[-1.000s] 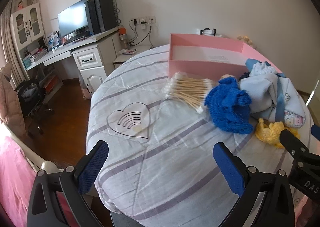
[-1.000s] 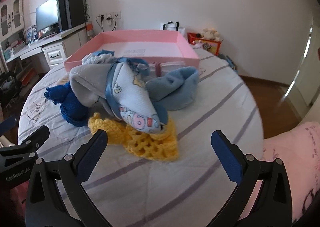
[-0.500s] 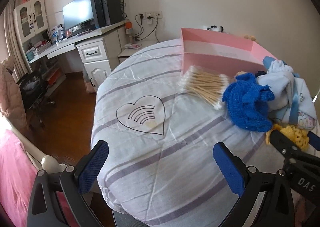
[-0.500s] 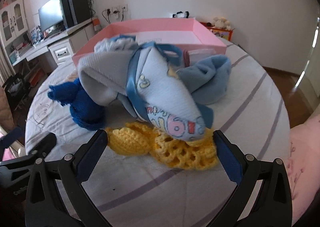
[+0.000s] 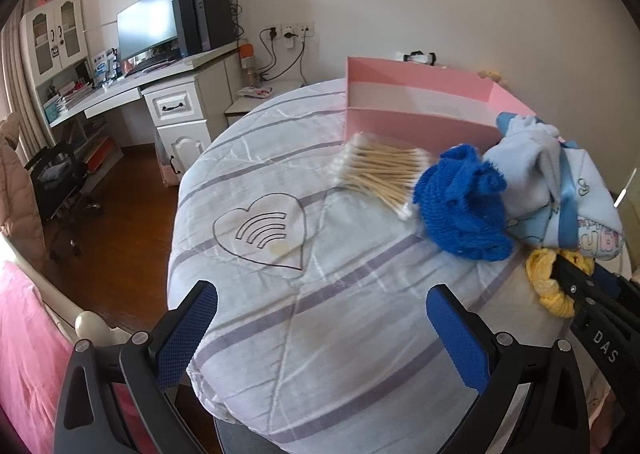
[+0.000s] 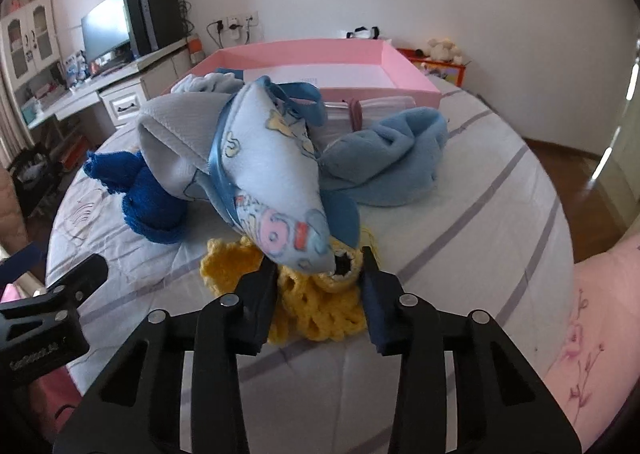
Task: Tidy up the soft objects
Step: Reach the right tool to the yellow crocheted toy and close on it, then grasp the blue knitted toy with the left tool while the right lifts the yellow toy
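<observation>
— Soft things are heaped on the round table (image 5: 320, 318), aren't they? Where do they lie from the left gripper (image 5: 320, 326)?

— Ahead of it and off to its right. That gripper hangs over bare striped cloth, its blue pads spread wide, nothing between them. Straight beyond it is the stitched heart (image 5: 260, 230); further on, the bundle of cotton swabs (image 5: 380, 173), then the blue knit piece (image 5: 460, 205), touching the swab tips.

— And the pink box (image 5: 420, 109)?

— Behind the swabs, at the far side of the table, open on top.

— What about the right gripper (image 6: 320, 282)?

— Its jaws have drawn in narrow around the near edge of the yellow crochet piece (image 6: 316, 310), with the tip of the printed baby cloth (image 6: 268, 181) hanging just above them. I'd say it's pinching the yellow crochet, though the cloth's tip hides part of the contact.

— To that gripper's left?

— The blue knit piece again, partly under the baby cloth. To its right and ahead, the light blue fleece (image 6: 392, 161), lying against the pink box, with a clear bag (image 6: 360, 109) tucked between them.
</observation>
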Motion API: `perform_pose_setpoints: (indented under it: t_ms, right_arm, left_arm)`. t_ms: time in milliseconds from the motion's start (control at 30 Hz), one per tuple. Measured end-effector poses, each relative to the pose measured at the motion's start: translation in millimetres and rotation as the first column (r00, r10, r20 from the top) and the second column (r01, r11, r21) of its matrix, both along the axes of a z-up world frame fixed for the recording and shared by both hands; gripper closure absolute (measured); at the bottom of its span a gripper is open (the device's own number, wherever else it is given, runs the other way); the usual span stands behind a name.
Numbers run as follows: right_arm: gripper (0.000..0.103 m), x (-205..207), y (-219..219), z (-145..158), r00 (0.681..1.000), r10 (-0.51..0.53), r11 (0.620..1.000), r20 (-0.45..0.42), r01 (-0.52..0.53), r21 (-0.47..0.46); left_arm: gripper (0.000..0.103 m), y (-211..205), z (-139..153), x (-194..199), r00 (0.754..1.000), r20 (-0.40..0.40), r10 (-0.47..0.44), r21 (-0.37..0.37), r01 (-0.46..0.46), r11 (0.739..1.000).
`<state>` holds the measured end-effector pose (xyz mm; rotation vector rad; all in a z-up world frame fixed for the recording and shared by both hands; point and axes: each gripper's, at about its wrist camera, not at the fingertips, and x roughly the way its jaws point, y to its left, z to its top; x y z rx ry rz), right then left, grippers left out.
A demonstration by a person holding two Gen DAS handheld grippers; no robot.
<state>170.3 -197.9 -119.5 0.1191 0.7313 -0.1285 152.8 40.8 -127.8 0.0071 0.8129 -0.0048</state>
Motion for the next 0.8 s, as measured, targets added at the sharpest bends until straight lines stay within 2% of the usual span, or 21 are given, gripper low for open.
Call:
perform_pose_setpoints:
  t_ms: [233,467,800]
  right_arm:
    - [0.076,-13,-17,5,1.0,-0.004,1.0,0.003,0.004,0.022]
    - [0.076,-23,-51,11,0.995,-0.099,0.994,0.013,0.099,0.056]
    - [0.076,-29,-91,30,0.965,-0.246,0.969,0.091,0.243,0.042]
  left_arm:
    - [0.0,-12,11,-9,1.0,0.006,-0.027,-0.03,0.027,0.999]
    - [0.0,-22,25,-16,0.999,0.023,-0.046,-0.045,0.047,0.998]
    - [0.0,-37,31,1,0.998,0.037,-0.046,-0.041,0.048,0.998]
